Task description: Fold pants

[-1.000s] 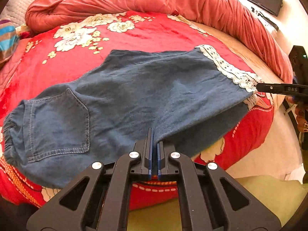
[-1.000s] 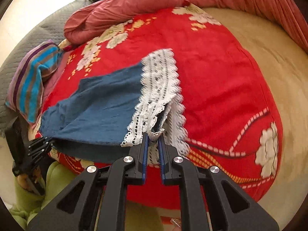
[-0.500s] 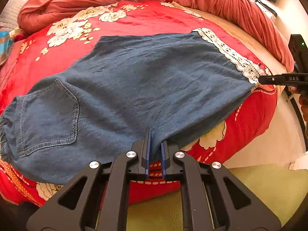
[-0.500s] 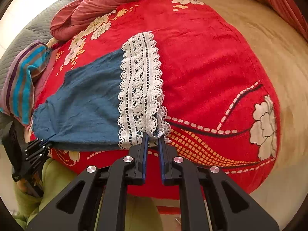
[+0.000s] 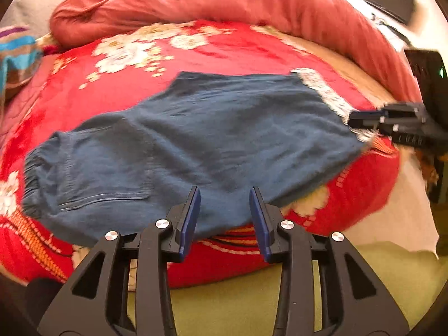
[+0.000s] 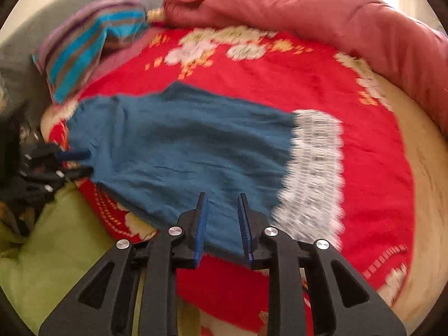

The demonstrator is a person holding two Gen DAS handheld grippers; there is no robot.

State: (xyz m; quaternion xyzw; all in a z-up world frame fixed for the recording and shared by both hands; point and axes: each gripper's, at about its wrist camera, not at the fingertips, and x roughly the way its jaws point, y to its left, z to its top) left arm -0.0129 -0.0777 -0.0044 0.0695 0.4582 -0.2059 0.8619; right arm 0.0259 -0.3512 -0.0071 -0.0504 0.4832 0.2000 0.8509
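Blue denim pants point(image 5: 196, 140) lie flat across a red flowered blanket point(image 5: 224, 50) on a bed, waistband at the left of the left wrist view and white lace hem point(image 6: 316, 173) at the right. No label on the pants or bedding can be read; pale lettering on the other tool at the right edge of that view is too blurred to make out. The left gripper point(image 5: 224, 204), angled down over the near edge of the pants, has just been opening; its blue-padded jaws stand apart with denim below them, not pinched. The right gripper point(image 6: 221, 218), also tilted down, has just been opening too, its jaws parted over the cloth beside the lace hem, holding nothing. A pink quilt point(image 6: 308, 14) is bunched behind.
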